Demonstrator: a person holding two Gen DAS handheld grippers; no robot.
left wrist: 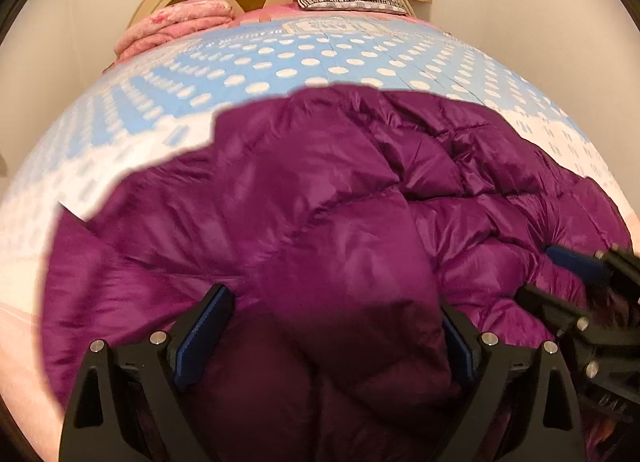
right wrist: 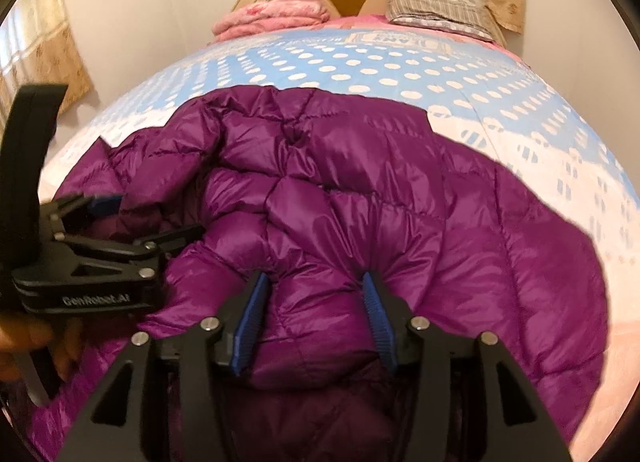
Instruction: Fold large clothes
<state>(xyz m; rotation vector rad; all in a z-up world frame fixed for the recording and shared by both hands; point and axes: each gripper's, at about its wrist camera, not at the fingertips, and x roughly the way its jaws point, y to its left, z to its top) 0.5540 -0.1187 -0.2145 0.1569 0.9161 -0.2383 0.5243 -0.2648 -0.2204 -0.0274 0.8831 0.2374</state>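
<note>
Keep right gripper [right wrist: 316, 318] pinched on the purple down jacket [right wrist: 360, 197] fold between its pads; with left gripper [left wrist: 332, 338] spread wide, unclamped, smooth bulge ahead

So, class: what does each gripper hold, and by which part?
Right gripper pinches a puffy fold of the purple jacket. Left gripper straddles a fold, jaws wide, nothing gripped.

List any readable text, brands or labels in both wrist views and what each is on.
"GenRobot.AI": pale lettering, slightly blurred, on the black body of the left claw, seen in the right wrist view.
Printed panel on the blue and white dotted bedspread near the pillow end: lettering there, too blurred to read in either view.
Purple quilted down jacket: no label or text visible.
Right claw: no marking visible.
</note>
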